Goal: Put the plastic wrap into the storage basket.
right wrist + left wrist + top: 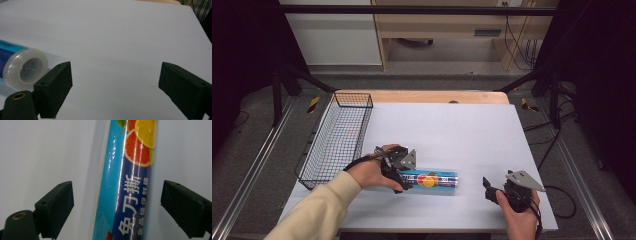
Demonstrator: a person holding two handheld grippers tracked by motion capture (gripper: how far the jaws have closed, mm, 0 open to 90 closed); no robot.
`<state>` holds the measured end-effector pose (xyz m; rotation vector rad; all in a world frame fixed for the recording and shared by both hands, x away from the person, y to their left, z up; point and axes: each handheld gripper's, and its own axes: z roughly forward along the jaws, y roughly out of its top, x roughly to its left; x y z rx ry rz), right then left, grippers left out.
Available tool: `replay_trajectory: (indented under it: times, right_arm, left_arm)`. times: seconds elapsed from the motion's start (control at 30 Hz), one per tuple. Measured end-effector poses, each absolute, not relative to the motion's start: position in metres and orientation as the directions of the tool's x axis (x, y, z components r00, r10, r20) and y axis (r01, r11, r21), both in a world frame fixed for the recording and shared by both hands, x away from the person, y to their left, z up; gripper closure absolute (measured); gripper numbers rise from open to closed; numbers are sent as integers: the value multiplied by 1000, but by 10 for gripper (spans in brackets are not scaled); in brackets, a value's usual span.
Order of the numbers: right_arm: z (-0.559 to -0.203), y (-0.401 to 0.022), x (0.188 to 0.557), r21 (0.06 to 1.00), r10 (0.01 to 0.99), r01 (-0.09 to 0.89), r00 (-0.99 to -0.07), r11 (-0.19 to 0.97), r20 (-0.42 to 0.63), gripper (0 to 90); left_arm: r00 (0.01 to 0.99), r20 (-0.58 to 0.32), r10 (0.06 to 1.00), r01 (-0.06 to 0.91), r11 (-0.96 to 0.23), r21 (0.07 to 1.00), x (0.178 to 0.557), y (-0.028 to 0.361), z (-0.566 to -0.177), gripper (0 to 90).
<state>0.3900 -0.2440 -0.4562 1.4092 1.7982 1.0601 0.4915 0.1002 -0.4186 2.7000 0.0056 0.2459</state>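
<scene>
Nearest the person, at about five o'clock on the bench (452,125), the right hand-held gripper (488,191) sits low over the white surface, its jaws standing wide apart with nothing but bare bench between them. In the right gripper view, the clear capped end of the cling film roll (23,67) peeks in at nine o'clock, just beside one black jaw and not touching it. Moving up the bench to about seven o'clock, here's the left hand-held gripper (403,181), held in a hand with a cream sleeve (319,207) behind it, down over the left end of the roll. The left gripper view tells it best: the roll (127,185) runs straight up between the two jaws, blue wrapper, orange and lemon slices printed on it, and there's a visible gap on each side, so the jaws straddle it without pressing. The roll lies flat on the bench, long axis pointing nine to three, near the front centre. Further out at ten o'clock, a black wire basket (339,137) rests along the bench's left edge, well apart from the roll.
</scene>
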Motion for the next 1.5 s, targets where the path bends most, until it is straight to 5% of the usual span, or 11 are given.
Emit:
replay_trajectory:
  times: [0.5,1.0,1.5]
  right_arm:
    - [-457,-243,390,868,968,483,-251,119,7,123]
    - [-457,-242,391,864,965,486,-261,127,5,123]
    - [-457,-242,391,865,965,486,-263,125,9,123]
  left_arm:
    - [990,133,44,-15,-912,410,496,99,-440,127]
    - [993,110,33,-10,-928,372,499,93,-449,269]
    - [993,118,9,-31,-941,336,499,89,-448,295]
